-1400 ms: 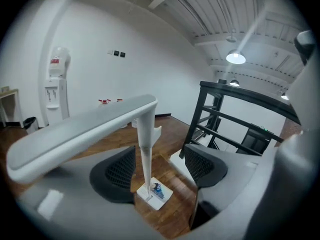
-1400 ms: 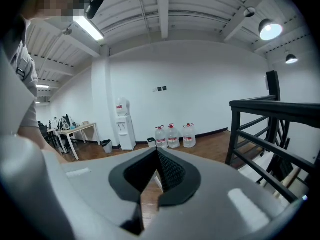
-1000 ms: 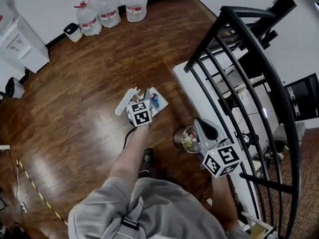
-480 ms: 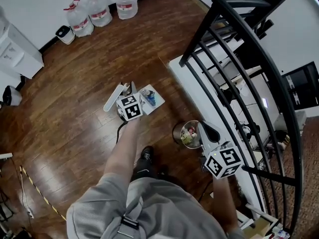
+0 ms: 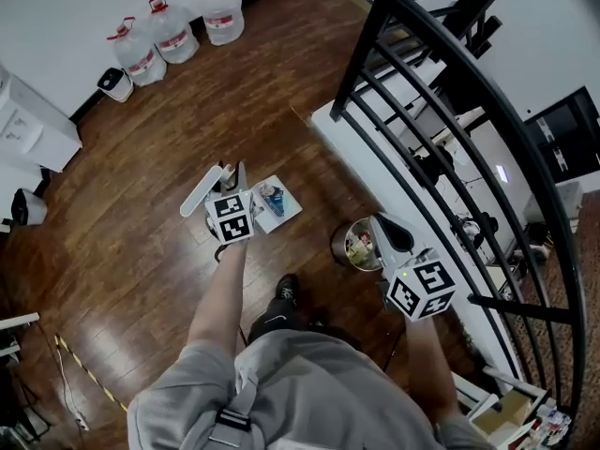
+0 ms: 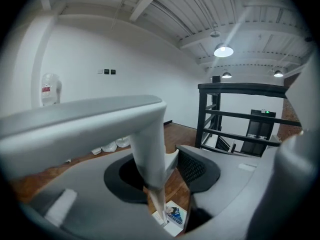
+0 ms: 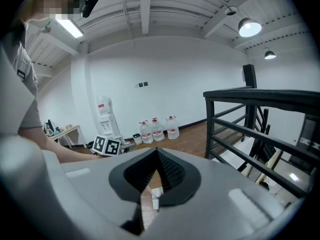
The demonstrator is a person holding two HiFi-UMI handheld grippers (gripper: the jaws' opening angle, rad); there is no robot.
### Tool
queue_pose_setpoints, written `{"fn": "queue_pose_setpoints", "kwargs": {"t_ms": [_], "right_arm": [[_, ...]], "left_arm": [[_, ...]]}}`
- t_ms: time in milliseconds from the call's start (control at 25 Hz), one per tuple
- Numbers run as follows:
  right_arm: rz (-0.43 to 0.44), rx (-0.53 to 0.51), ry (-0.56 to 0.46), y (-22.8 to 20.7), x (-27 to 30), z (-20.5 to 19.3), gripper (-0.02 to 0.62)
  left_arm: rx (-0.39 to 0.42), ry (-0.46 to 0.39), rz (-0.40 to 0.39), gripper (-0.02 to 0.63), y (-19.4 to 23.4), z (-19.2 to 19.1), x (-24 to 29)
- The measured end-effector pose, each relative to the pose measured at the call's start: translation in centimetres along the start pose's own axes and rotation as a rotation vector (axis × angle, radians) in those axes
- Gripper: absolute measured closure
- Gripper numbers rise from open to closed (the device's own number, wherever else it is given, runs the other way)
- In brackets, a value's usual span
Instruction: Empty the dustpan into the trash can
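Note:
A white dustpan (image 5: 274, 204) with bits of litter on it hangs just above the wood floor. Its long pale handle (image 5: 200, 191) runs up to the left. My left gripper (image 5: 234, 172) grips that handle, and its jaws are opening a little at this moment. In the left gripper view the handle (image 6: 145, 144) stands between the pads, with the pan (image 6: 172, 216) below. A small round trash can (image 5: 335, 247) holding rubbish stands to the right by the white ledge. My right gripper (image 5: 380, 225) hovers over the can's right rim, shut and empty (image 7: 157, 156).
A black curved stair railing (image 5: 441, 111) and a white ledge (image 5: 375, 172) close off the right side. Three water jugs (image 5: 169, 31) and a small white bin (image 5: 114, 82) stand by the far wall. The person's shoe (image 5: 281, 293) is near the can.
The left gripper has closed on the dustpan's handle and risen slightly with it. The right gripper has shifted a little beside the trash can.

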State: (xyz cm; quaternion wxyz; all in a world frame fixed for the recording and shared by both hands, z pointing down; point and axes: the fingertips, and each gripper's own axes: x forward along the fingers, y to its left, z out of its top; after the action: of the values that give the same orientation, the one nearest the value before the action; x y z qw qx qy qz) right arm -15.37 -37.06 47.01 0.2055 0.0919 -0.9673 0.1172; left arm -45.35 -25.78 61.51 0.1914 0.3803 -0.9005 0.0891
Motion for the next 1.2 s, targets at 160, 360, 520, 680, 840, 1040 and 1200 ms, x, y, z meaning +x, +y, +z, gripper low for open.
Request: {"fn": "queue_pose_setpoints", "kwargs": {"t_ms": [160, 360, 520, 680, 840, 1040, 1200], "right_arm": [[-0.017, 0.000, -0.035, -0.4, -1.2, 0.7, 0.595], [-0.031, 0.010, -0.103, -0.1, -2.9, 2.1, 0.595], [-0.041, -0.004, -0.157, 0.9, -4.8, 3.5, 0.595], [-0.067, -0.018, -0.208, 1.5, -7.0, 4.9, 0.595], [-0.112, -0.036, -0.248, 1.3, -9.1, 5.8, 0.595], [-0.177, -0.036, -0.283, 0.7, -12.0, 6.5, 0.595], [-0.237, -0.040, -0.308, 0.1, -14.8, 6.7, 0.595]], "left_arm": [[0.043, -0.040, -0.060, 0.437, -0.6, 2.6, -3.1], [0.097, -0.115, -0.185, 0.442, -2.6, 8.4, -7.1], [0.134, -0.180, -0.284, 0.445, -5.0, 13.4, -10.5], [0.146, -0.277, -0.368, 0.453, -7.1, 19.3, -14.0], [0.140, -0.350, -0.475, 0.466, -9.6, 24.5, -17.0], [0.140, -0.410, -0.618, 0.497, -13.8, 28.2, -20.1], [0.151, -0.445, -0.719, 0.501, -17.5, 29.6, -21.7]]}}
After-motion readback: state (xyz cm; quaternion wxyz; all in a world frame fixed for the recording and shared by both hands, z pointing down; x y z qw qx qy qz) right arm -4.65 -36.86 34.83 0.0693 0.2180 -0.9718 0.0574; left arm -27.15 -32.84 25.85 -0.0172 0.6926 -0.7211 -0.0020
